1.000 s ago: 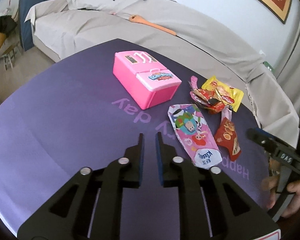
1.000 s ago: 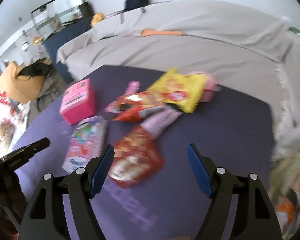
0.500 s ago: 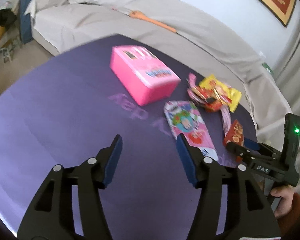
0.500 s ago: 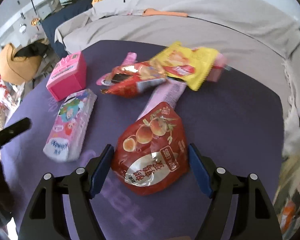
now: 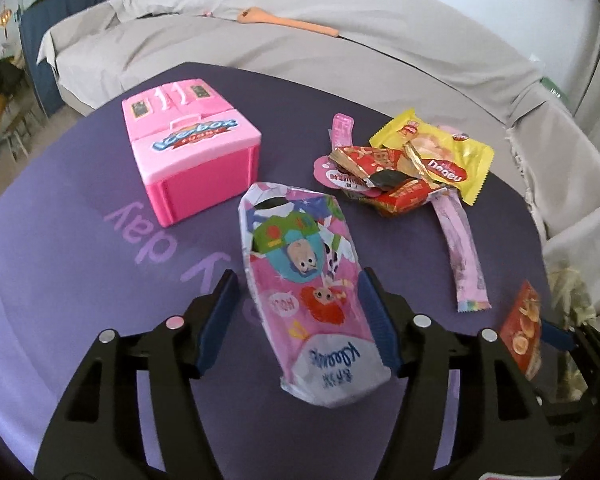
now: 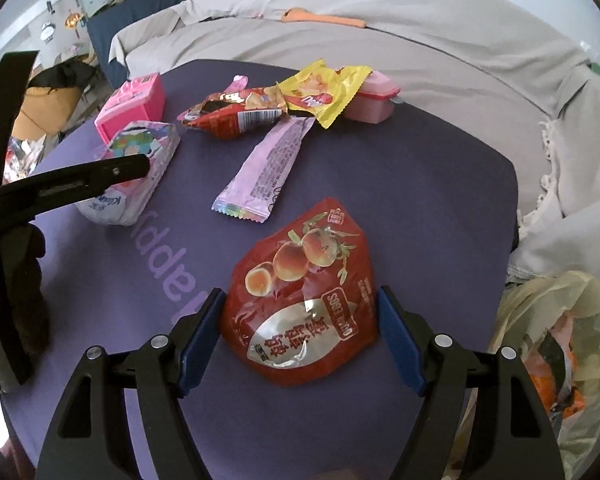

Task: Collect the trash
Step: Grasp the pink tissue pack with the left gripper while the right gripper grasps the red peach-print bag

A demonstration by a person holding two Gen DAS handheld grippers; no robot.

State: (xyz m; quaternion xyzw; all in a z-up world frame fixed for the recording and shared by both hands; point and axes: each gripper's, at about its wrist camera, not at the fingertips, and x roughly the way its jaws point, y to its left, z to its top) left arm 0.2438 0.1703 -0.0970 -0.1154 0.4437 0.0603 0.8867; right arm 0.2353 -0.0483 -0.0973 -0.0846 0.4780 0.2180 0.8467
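Observation:
My left gripper (image 5: 300, 320) is open, its jaws on either side of a pink cartoon tissue pack (image 5: 308, 280) lying on the purple table. My right gripper (image 6: 300, 336) is open, its jaws on either side of a red quail-egg snack bag (image 6: 304, 312). The tissue pack also shows in the right wrist view (image 6: 134, 172), and the red bag shows in the left wrist view (image 5: 522, 328). A lilac wrapper (image 6: 268, 168), a red foil wrapper (image 6: 232, 114) and a yellow wrapper (image 6: 320, 92) lie further back.
A pink toy ice-box (image 5: 188, 140) stands at the back left of the purple table (image 5: 60, 280). A small pink container (image 6: 374, 98) sits behind the yellow wrapper. A plastic bag with trash (image 6: 556, 360) hangs off the table's right edge. A grey-covered sofa (image 5: 340, 52) curves behind.
My left gripper opened and moved forward around the tissue pack. My right gripper moved forward so the red snack bag now lies between its jaws.

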